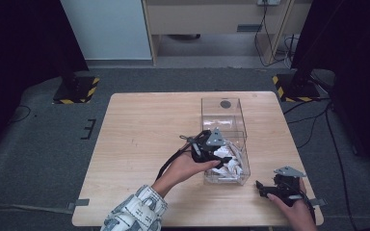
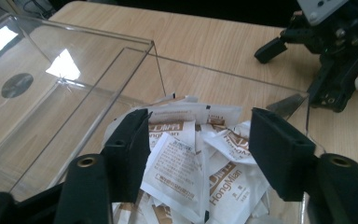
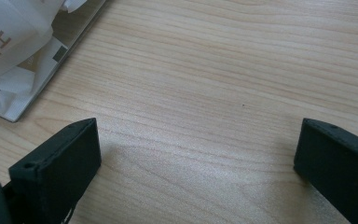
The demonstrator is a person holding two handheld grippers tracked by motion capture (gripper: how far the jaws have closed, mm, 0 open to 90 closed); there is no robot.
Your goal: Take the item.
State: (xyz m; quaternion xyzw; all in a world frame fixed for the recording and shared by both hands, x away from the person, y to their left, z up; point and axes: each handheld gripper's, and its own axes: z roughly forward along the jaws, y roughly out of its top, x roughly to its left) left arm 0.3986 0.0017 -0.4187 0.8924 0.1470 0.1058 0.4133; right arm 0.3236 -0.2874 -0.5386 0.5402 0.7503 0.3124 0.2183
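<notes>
Left jaws: left gripper [image 2: 198, 154] hangs over the sachets, jaws apart, nothing pinched.
Right jaws: right gripper [image 3: 198, 154] wide apart above bare counter [image 3: 223, 70], holding nothing.
Sachets: white paper sachets [image 2: 186, 158], brown "HongMan" print, loosely heaped; too tangled to count.
Where: in the near end of the clear box [image 1: 224, 139], right of centre on the counter.
Count: one box, two grippers.

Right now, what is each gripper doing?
Left gripper: open above the packets in the clear box, gripping nothing.
Right gripper: open, empty, over the table.
</notes>
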